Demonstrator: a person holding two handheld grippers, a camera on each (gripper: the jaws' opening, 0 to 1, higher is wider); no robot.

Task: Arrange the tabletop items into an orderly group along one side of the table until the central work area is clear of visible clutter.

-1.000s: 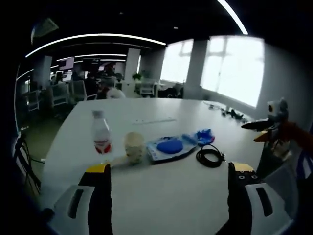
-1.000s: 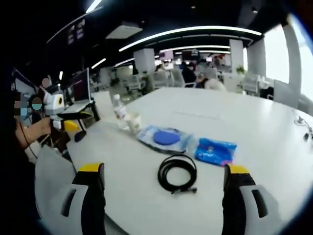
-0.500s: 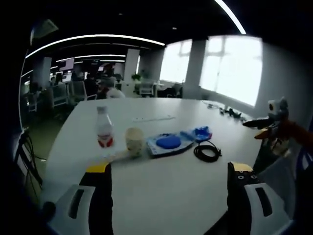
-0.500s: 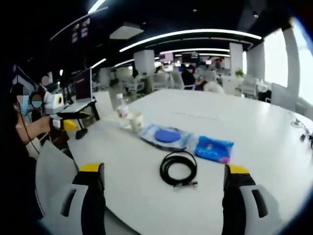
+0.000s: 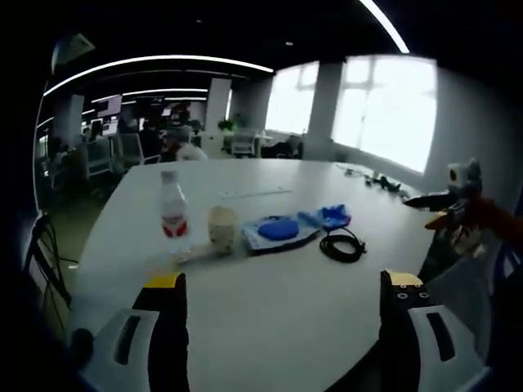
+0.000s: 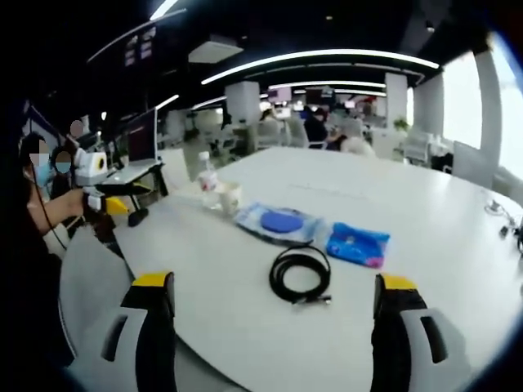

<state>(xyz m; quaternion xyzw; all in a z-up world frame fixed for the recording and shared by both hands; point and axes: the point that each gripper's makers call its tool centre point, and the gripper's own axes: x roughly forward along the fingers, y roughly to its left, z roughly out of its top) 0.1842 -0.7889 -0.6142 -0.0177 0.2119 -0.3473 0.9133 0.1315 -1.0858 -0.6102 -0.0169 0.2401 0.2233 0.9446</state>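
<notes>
Right gripper view, cable (image 6: 300, 275) beyond hand-held gripper (image 6: 274, 306)

perhaps blurred bottle (image 5: 173, 219) label

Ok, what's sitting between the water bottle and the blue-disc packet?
A paper cup, right beside the water bottle, with the blue-disc packet just past it; left gripper view shows it.

one bottle (image 5: 171, 219), one cup (image 5: 221, 228), two packets (image 5: 279, 229), one cable (image 5: 342, 245)
</notes>
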